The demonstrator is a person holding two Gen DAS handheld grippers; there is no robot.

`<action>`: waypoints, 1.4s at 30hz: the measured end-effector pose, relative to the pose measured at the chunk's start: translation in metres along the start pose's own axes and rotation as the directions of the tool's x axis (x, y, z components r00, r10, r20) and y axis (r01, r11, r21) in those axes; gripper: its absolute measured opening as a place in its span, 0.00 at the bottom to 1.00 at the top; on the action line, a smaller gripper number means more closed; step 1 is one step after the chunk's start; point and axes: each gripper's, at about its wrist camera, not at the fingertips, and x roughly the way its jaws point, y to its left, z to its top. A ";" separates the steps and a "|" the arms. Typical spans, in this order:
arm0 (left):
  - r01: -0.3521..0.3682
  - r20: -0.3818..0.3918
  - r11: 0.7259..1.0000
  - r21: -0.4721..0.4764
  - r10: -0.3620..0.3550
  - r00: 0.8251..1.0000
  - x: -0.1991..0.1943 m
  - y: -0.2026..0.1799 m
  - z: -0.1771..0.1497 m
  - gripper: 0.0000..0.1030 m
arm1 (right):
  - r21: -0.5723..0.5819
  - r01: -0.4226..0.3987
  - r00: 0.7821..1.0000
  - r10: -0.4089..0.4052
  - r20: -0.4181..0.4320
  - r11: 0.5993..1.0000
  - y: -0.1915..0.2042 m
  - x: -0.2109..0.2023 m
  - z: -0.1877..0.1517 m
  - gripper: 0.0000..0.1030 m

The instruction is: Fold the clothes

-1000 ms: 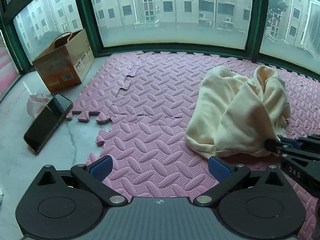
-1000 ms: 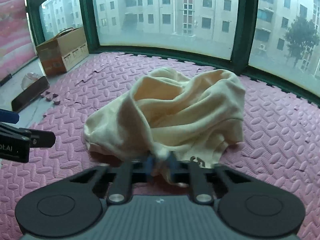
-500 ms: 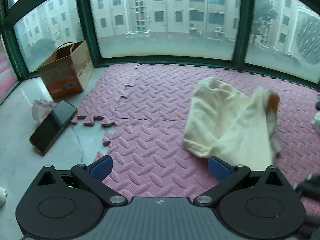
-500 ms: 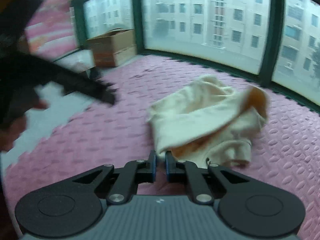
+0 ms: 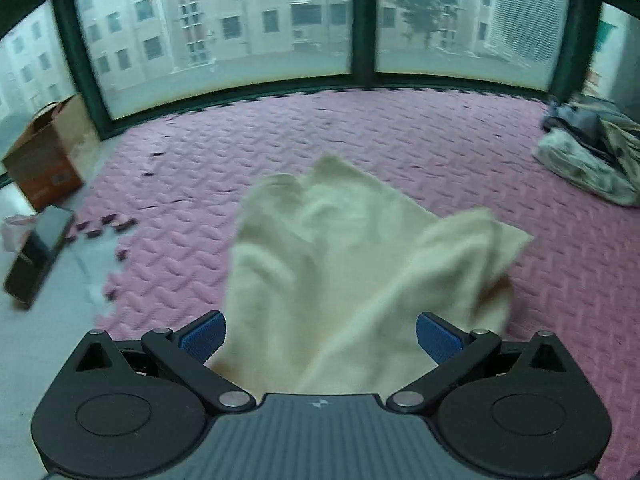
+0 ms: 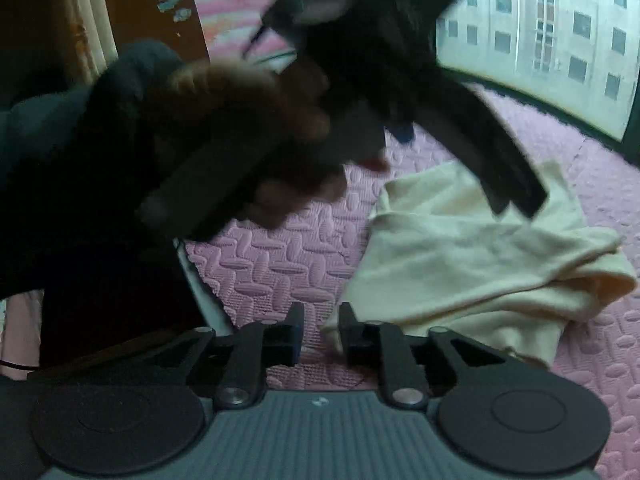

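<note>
A cream garment (image 5: 340,260) lies crumpled on the pink foam mat (image 5: 400,140). My left gripper (image 5: 320,332) hangs open over its near edge. The cloth shows between the wide-apart blue pads, and neither pad presses on it. In the right wrist view the same garment (image 6: 460,260) lies ahead to the right. My right gripper (image 6: 320,332) has its jaws opening, with only mat in the narrow gap. A corner of the cloth lies against its right finger. A person's hand (image 6: 280,140) and the blurred left gripper cross the upper part of this view.
A cardboard box (image 5: 44,152) stands at the far left by the window frame. A dark phone (image 5: 36,260) lies on the bare floor (image 5: 48,340) beside the mat's jagged edge. A heap of other clothes (image 5: 592,156) sits at the far right.
My right gripper has let go of the garment's hem, parted its jaws and swung aside. The garment has dropped flatter onto the mat. My left gripper has moved over the cloth, still open.
</note>
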 end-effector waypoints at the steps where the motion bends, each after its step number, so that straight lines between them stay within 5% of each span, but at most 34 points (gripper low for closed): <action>1: 0.016 -0.001 1.000 0.009 -0.016 1.000 0.000 -0.005 0.000 1.00 | -0.003 0.014 1.000 -0.014 0.007 1.000 -0.002 -0.008 -0.001 0.25; 10: 0.109 0.066 0.990 0.091 -0.115 0.991 0.007 -0.043 0.018 0.99 | 0.170 0.193 0.980 -0.197 0.007 0.966 -0.072 -0.057 -0.027 0.29; 16: 0.131 0.025 0.981 0.146 -0.136 0.990 0.034 -0.067 0.026 0.87 | 0.278 0.288 0.954 -0.299 -0.003 0.917 -0.114 -0.082 -0.051 0.30; 19: 0.131 0.006 0.980 0.150 -0.133 0.991 0.043 -0.071 0.025 0.73 | 0.302 0.321 0.942 -0.335 -0.005 0.898 -0.126 -0.083 -0.058 0.31; 24: 0.153 -0.006 0.977 0.147 -0.154 0.988 0.047 -0.065 0.022 0.30 | 0.323 0.360 0.926 -0.377 -0.011 0.875 -0.140 -0.077 -0.060 0.32; 30: 0.167 0.021 0.977 0.131 -0.171 0.985 0.033 -0.044 0.019 0.11 | 0.305 0.377 0.917 -0.399 0.010 0.875 -0.144 -0.070 -0.048 0.32; 35: 0.142 0.029 0.985 0.099 -0.146 0.989 0.025 -0.020 0.016 0.07 | 0.275 0.386 0.913 -0.408 0.027 0.881 -0.151 -0.051 -0.029 0.32; 40: 0.206 0.013 0.977 0.063 -0.207 0.978 0.021 -0.005 0.015 0.09 | 0.215 0.410 0.905 -0.425 0.031 0.887 -0.154 -0.033 -0.008 0.32; 42: 0.225 0.017 0.972 0.068 -0.227 0.974 0.020 -0.011 0.018 0.22 | 0.217 0.404 0.907 -0.420 0.031 0.889 -0.157 -0.028 -0.003 0.33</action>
